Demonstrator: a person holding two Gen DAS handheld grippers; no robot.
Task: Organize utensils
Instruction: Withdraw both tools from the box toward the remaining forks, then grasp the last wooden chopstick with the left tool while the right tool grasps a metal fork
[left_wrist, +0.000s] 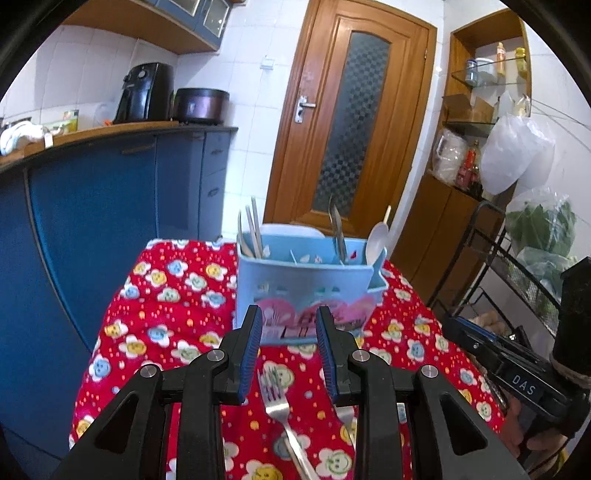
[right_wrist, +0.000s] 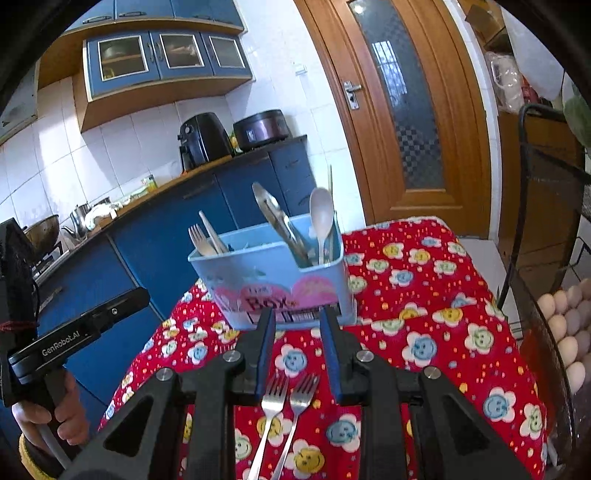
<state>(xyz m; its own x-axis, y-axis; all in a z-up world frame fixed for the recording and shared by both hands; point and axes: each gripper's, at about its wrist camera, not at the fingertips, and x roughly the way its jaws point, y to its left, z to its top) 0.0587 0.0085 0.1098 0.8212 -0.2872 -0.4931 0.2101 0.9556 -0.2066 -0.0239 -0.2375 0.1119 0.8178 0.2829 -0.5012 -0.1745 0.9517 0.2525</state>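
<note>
Two metal forks (right_wrist: 273, 398) (right_wrist: 301, 395) lie side by side on the red flowered cloth (right_wrist: 424, 295), tines toward a light blue utensil box (right_wrist: 273, 273). The box holds a white spoon (right_wrist: 320, 218), metal tongs (right_wrist: 277, 218) and pale plastic cutlery (right_wrist: 207, 236). My right gripper (right_wrist: 297, 317) hovers over the forks, open, with nothing between its fingers. My left gripper (left_wrist: 289, 312) is also open and empty above one fork (left_wrist: 275, 398). The other fork (left_wrist: 345, 413) is partly hidden behind its right finger. The box (left_wrist: 306, 280) stands just ahead.
Blue cabinets (left_wrist: 110, 221) run along the left of the table, and a wooden door (left_wrist: 343, 122) stands behind it. A black wire rack (right_wrist: 546, 258) with eggs (right_wrist: 569, 325) stands close on the right. A hand (right_wrist: 48, 413) holds the left gripper's handle.
</note>
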